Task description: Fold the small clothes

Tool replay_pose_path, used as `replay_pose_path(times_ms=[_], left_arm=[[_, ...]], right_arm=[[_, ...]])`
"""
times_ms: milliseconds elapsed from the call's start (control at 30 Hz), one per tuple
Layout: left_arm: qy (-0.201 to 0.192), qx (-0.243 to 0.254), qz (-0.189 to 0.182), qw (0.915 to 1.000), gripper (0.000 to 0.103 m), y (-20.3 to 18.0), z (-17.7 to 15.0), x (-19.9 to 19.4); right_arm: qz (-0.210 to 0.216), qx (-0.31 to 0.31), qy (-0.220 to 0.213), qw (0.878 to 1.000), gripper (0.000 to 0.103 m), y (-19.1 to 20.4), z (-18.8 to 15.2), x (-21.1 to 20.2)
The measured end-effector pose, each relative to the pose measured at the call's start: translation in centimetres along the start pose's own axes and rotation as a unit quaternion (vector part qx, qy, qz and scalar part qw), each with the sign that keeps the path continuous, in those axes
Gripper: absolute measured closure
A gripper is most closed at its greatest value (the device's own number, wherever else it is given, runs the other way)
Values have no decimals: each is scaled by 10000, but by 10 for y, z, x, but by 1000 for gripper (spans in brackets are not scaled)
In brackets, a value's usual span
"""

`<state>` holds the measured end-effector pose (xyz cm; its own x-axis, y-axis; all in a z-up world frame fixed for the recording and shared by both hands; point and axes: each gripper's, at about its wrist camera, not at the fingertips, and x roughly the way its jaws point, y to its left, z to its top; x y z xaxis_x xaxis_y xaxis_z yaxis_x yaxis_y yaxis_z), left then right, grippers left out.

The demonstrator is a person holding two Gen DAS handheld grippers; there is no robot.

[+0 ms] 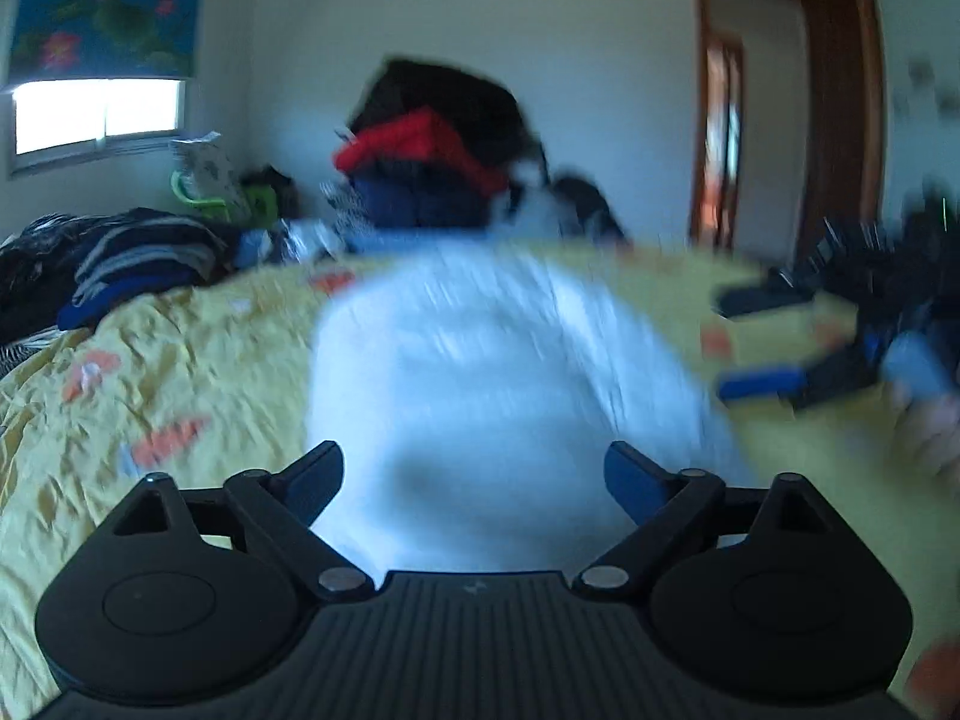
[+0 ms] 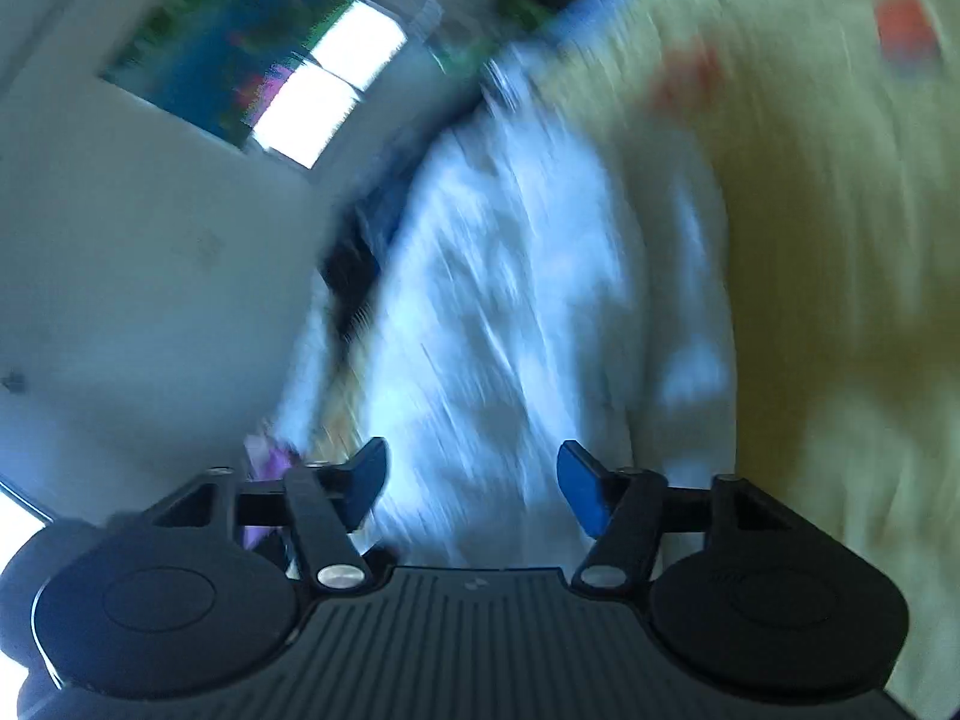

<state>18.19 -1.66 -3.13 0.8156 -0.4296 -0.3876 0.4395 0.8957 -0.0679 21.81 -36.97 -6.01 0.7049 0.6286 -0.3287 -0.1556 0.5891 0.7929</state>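
A: Where is the garment lying?

B: The white garment (image 1: 480, 360) is lying on the yellow bedspread (image 1: 180, 372), spread flat right in front of the left gripper (image 1: 474, 483). Both views are smearing with blur, so I cannot tell what kind of piece it is.

A: Which way is it running?

B: In the left wrist view its long axis is running straight away from the camera, the near end sitting between the fingers and the far end reaching toward the stack of clothes (image 1: 432, 174) by the wall. In the right wrist view the white garment (image 2: 510, 312) is stretching from the fingers up toward the window (image 2: 336, 84), leaning slightly left because that camera is sitting rolled over.

A: And the left gripper?

B: Its jaws are standing wide apart above the cloth, with nothing pinched between the blue pads (image 1: 630, 480).

A: The right one?

B: The right gripper (image 2: 474, 483) is also gaping wide, pads clear of the fabric. From the left wrist view the right gripper (image 1: 762, 336) is hanging over the bedspread at the garment's right side, fingers pointing left toward it, with a hand (image 1: 927, 420) behind it.

A: Anything else on the bed?

B: A heap of striped dark clothes (image 1: 132, 264) is lying at the far left, well apart from the white piece.
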Motion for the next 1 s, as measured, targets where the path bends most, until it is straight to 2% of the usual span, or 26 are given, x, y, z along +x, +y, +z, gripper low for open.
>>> replay_pose_path(times_ms=[33, 100, 167, 267, 300, 367, 433, 533, 633, 767, 800, 833, 867, 900, 1000], left_arm=[[-37, -256, 56, 9996, 2, 11, 11, 6], [91, -854, 336, 9957, 2, 40, 25, 31], [371, -1590, 468, 9855, 3, 71, 31, 65], [1081, -2540, 28, 9611, 3, 101, 33, 113], [1158, -2632, -114, 9577, 3, 101, 33, 122], [1363, -2551, -372, 9565, 3, 95, 32, 139], [1447, -2430, -300, 9587, 3, 86, 29, 149], [1416, -2327, -166, 9620, 2, 81, 27, 162], [1418, -2088, -5, 9676, 2, 81, 31, 176], [1383, -2026, 104, 9694, 1, 77, 29, 176], [1344, -2014, 128, 9702, 1, 76, 27, 175], [1311, -2003, 153, 9708, 1, 75, 26, 174], [1290, -2008, 175, 9710, 1, 75, 25, 173], [1286, -2025, 196, 9706, 1, 75, 25, 172], [1320, -2058, 259, 9693, 1, 73, 27, 168]], right_arm=[[-211, -35, -214, 9995, 6, -3, 14, -4], [-781, -88, -238, 9966, 6, -14, 37, 4], [-1154, -72, 22, 9933, 7, -29, 54, 25], [-1452, 11, 357, 9888, 14, -48, 63, 60], [-1374, 123, 436, 9895, 15, -52, 63, 70], [-1064, 397, 518, 9922, 23, -58, 64, 85], [-857, 414, 599, 9937, 37, -57, 64, 99], [-966, -52, 686, 9929, 46, -48, 68, 118], [-1042, -492, 671, 9911, 49, -41, 80, 133], [-1101, -669, 696, 9892, 49, -45, 86, 138], [-1131, -644, 667, 9893, 46, -47, 84, 136], [-1220, -585, 604, 9890, 33, -49, 82, 133], [-1296, -524, 530, 9888, 27, -50, 80, 132], [-1325, -462, 434, 9892, 23, -52, 78, 130], [-1500, -267, 249, 9880, 18, -50, 71, 117]])
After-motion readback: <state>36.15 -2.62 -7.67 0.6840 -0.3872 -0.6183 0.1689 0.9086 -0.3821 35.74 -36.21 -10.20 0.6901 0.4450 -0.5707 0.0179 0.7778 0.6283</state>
